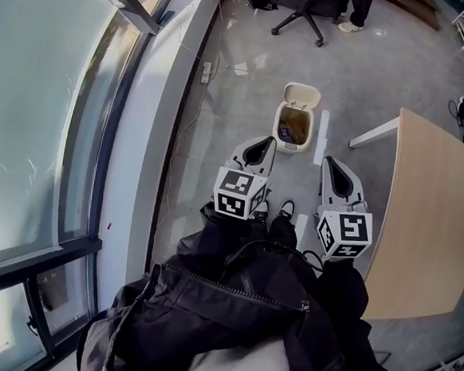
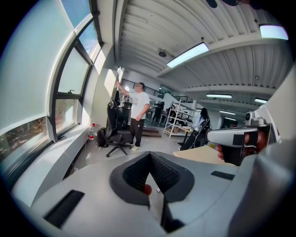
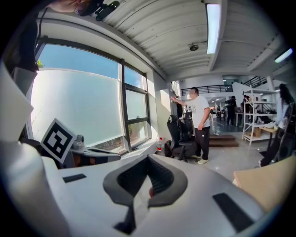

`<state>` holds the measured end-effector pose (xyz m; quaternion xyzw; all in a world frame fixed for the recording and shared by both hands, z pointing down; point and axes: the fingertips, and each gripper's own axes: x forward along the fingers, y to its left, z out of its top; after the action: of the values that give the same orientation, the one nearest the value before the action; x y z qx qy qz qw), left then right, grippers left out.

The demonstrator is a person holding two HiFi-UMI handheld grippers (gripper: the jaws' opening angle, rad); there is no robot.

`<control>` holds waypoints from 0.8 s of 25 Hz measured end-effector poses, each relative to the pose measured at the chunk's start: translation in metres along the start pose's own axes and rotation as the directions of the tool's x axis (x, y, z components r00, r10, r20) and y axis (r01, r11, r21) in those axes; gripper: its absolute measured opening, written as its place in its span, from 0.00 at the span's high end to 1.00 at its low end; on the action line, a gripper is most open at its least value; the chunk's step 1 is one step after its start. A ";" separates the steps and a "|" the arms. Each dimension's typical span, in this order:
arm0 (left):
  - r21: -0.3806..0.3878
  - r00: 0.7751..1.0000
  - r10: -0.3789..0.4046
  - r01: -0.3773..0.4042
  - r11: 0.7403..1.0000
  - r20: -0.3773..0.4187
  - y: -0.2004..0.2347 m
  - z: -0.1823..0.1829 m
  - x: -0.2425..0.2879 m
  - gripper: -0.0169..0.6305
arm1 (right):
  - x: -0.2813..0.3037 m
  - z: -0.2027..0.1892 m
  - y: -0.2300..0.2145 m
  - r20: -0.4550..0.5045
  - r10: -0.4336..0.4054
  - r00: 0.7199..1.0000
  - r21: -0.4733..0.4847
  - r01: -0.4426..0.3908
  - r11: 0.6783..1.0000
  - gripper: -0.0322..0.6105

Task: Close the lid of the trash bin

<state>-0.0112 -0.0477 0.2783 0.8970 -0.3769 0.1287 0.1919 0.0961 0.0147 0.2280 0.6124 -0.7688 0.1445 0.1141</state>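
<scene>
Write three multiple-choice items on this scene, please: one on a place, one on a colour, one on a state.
1. Where does the trash bin stand?
A. on the floor, ahead of both grippers
B. on the wooden table
C. on the window sill

2. What colour is the bin's body?
A. black
B. cream white
C. red

3. How is the bin's lid?
A. shut flat
B. lifted open
C. taken off and laid beside the bin

Key:
1 A: in the head view the bin stands on the grey floor, beyond the tips of the left gripper and the right gripper.
2 B: its rim and walls look cream white.
3 B: the lid stands up behind the opening, and the inside of the bin shows.
</scene>
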 end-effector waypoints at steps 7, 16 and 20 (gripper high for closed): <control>-0.035 0.996 0.046 -0.048 0.998 -0.082 0.016 -0.039 0.051 0.98 | 0.050 -0.042 -0.030 -0.058 0.036 0.998 0.005 -0.036 0.999 0.95; -0.119 0.961 0.066 -0.101 0.988 -0.268 0.034 -0.136 0.104 0.98 | 0.114 -0.140 -0.057 -0.247 0.109 0.963 0.033 -0.104 0.994 0.95; -0.154 0.941 0.079 -0.135 0.979 -0.328 0.052 -0.177 0.111 0.98 | 0.147 -0.181 -0.064 -0.311 0.145 0.939 0.013 -0.148 0.989 0.95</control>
<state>0.0119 -0.0729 0.4909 0.8220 -0.3988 0.2494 0.3210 0.1256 -0.0665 0.4540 0.5224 -0.7854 0.2434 0.2260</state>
